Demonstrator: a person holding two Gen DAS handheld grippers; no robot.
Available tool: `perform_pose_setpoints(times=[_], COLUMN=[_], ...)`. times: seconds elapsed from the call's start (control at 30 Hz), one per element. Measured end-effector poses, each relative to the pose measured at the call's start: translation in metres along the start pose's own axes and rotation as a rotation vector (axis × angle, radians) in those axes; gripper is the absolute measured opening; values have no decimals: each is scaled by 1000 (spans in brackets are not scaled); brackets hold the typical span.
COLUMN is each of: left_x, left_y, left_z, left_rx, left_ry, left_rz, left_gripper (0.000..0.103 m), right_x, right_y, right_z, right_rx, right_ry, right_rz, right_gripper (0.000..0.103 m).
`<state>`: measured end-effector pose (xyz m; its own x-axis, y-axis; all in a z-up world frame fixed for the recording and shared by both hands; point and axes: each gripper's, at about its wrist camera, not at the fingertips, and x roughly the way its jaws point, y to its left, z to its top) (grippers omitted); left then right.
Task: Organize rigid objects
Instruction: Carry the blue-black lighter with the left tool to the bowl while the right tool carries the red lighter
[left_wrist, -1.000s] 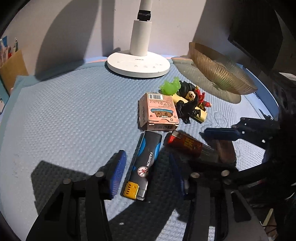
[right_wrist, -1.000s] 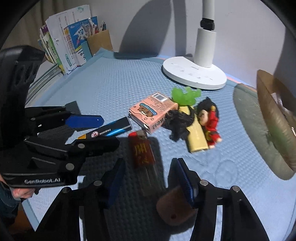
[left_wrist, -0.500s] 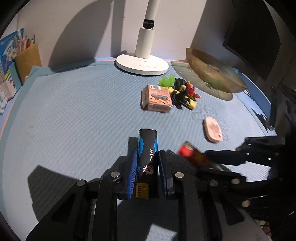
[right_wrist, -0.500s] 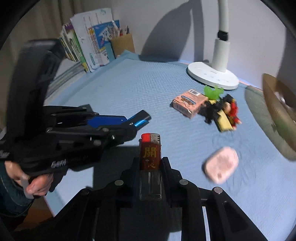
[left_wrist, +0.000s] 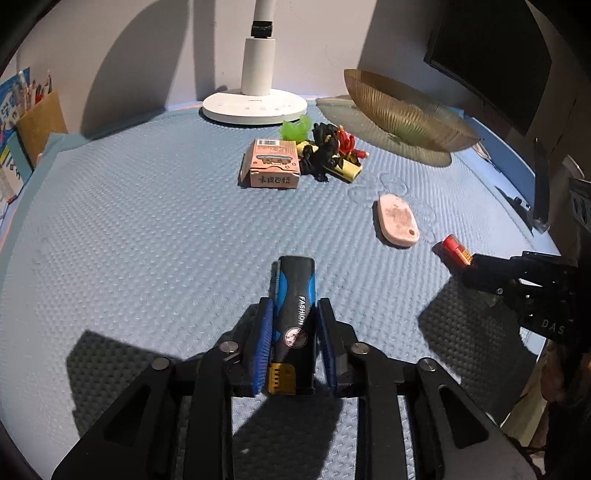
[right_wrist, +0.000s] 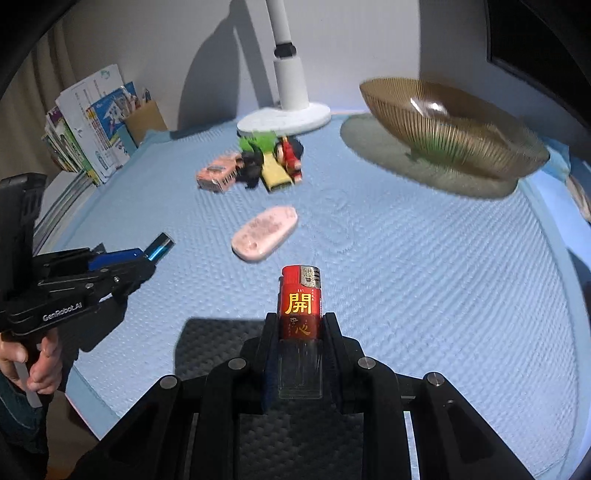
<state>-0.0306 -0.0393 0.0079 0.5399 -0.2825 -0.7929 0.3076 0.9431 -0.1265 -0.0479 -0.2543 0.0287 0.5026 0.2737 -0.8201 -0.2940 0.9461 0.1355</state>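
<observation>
In the left wrist view, the left gripper (left_wrist: 294, 347) at lower centre has the black-and-blue lighter (left_wrist: 294, 321) between its pads, jaws easing apart, lifted clear for sorting; the gold bowl (left_wrist: 402, 110), upper right, shows nothing inside. In the right wrist view, the right gripper (right_wrist: 300, 350) at bottom centre is clamped on the red lighter (right_wrist: 301, 314), nose toward that bowl (right_wrist: 454, 129), where only something green shows, blurred.

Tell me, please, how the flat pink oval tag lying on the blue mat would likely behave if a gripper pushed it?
The flat pink oval tag looks rigid and thin, so it would probably slide, not roll. The dimpled blue mat may add drag. Its low edge could be awkward to pinch.
</observation>
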Motion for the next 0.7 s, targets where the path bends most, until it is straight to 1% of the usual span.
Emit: perform_pose_setpoints(times=[0.03, 0.07, 0.13, 0.23, 0.27, 0.3, 0.33, 0.37, 0.4, 0.43, 0.47, 0.53, 0.6, 0.63, 0.67, 0.7], left_x=[-2, -3, -1, -1, -1, -1, -1, -2, -3, -4, -4, -11, -18, -24, -29, -34], left_y=[-2, -5, -6, -7, -7, -8, -8, -9, -9, -9, -10, -15, -21, -24, -28, -31], left_z=[-1, -2, -3, -5, -5, -6, -6, -7, -6, -5, -4, 4, 14, 24, 33, 44], left_rx=[10, 20, 33, 40, 43, 46, 46, 47, 48, 47, 47, 63, 75, 80, 85, 92], left_ry=[-1, -2, 8, -1, -4, -12, -16, -20, -21, -23, -26, -49, -80, -105, -125, -148], left_rz=[-4, 8, 40, 49, 51, 57, 61, 66, 62, 56, 55, 52, 41, 22, 8, -3], left_gripper=[39, 42, 43, 42, 41, 36, 27, 20, 20, 20, 20, 20, 20, 20, 20, 20], right_x=[0, -2, 1, 0, 0, -1, -1, -1, -1, -2, -4, -9, -18, -24, -33, -40], right_y=[-1, -1, -2, -4, -2, 0, 3, 9, 13, 15, 16, 13, 8, 3, -7, -14], right_z=[-2, -3, -1, -1, -2, -3, -4, -4, -5, -5, -4, -2, 5, 10, 19, 26], right_rx=[4, 5, 19, 37, 36, 29, 16, -1, -13, -12, 8, 44, 76, 95, 118, 131], right_ry=[-5, -14, -13, -11, -11, -12, -15, -17, -15, -12, -7, -12, -36, -54, -84, -105], right_rz=[-1, 4, 16, 20, 12, -3, -27, -54, -70, -58, 8, 111, 169, 191, 215, 219], right_gripper=[24, 27, 28, 28, 28, 28, 28, 27, 23, 23, 22, 22, 22, 22, 22, 22])
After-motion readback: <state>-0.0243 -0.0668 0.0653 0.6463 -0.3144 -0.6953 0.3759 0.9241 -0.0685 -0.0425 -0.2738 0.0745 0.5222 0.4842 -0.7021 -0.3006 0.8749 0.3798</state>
